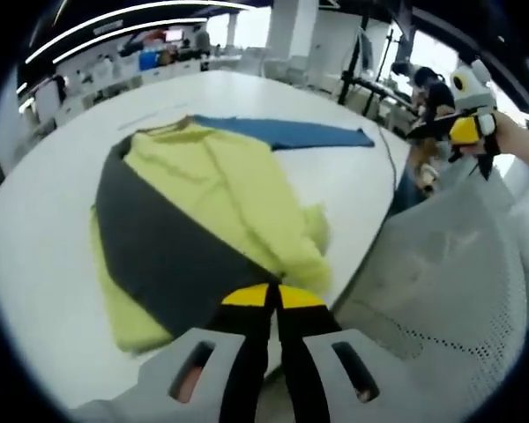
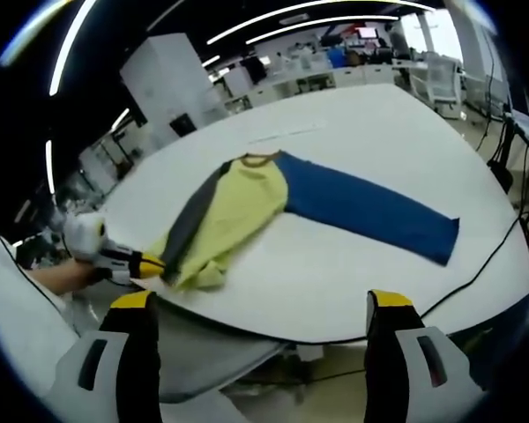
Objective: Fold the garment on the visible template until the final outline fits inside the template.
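A yellow garment [image 1: 212,185] with a dark grey side panel and a long blue sleeve [image 1: 282,132] lies on the white table [image 1: 44,220]. Its other sleeve is folded in over the body and ends in a bunched lump. My left gripper [image 1: 273,295] has its yellow-tipped jaws pressed together at the near edge of the grey panel, apparently pinching the cloth. In the right gripper view the garment [image 2: 238,198] lies across the table, blue sleeve [image 2: 370,211] stretched right, with the left gripper [image 2: 150,263] at its near-left corner. My right gripper [image 2: 263,304] stands open off the table's near edge, holding nothing.
A thin black cable [image 2: 476,273] runs along the table's [image 2: 335,273] right rim. A grey mesh chair back [image 1: 441,264] stands beside the table, and the right gripper [image 1: 423,132] hovers above it in a hand. Desks and chairs fill the room behind.
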